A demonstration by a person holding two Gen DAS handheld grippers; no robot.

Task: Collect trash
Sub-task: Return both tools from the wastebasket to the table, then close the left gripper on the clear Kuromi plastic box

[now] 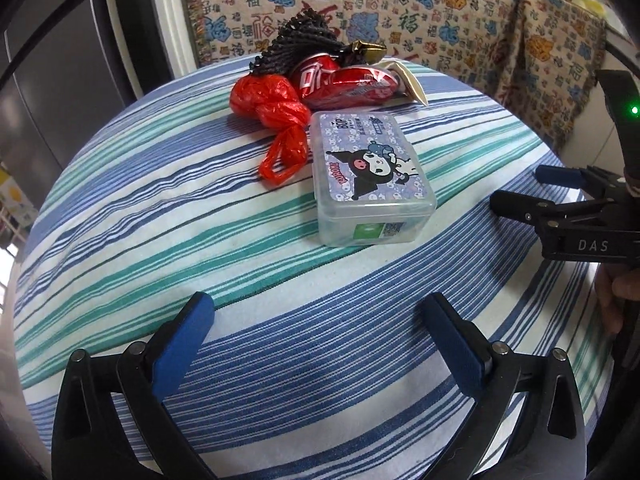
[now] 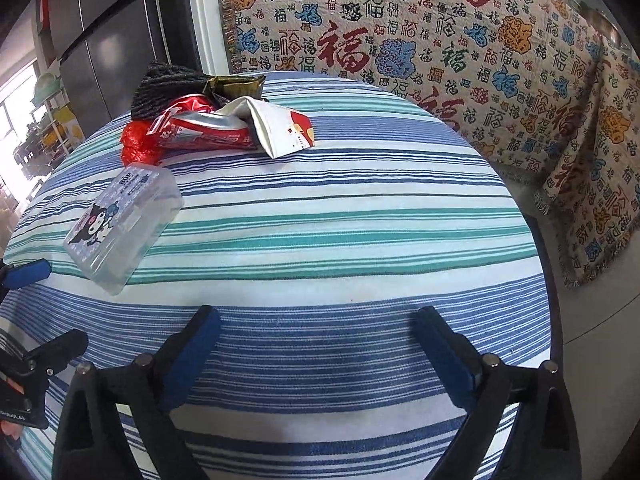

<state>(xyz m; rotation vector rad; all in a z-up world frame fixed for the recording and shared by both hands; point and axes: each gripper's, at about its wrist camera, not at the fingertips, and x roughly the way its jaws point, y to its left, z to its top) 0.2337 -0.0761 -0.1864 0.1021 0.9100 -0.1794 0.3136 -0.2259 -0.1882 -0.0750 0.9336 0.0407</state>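
Both jaws wide, holding nothing, over striped-cloth counter (image 1: 248,360); clear plastic cartoon-lid box (image 1: 370,178), red plastic bag (image 1: 276,116), crushed red can (image 1: 344,80), white wrapper (image 2: 280,128) uncollected

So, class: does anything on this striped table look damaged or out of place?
Yes. The red can at the far edge is crushed flat and lying on its side, piled with a knotted red bag and a torn white carton. The clear plastic box looks intact.
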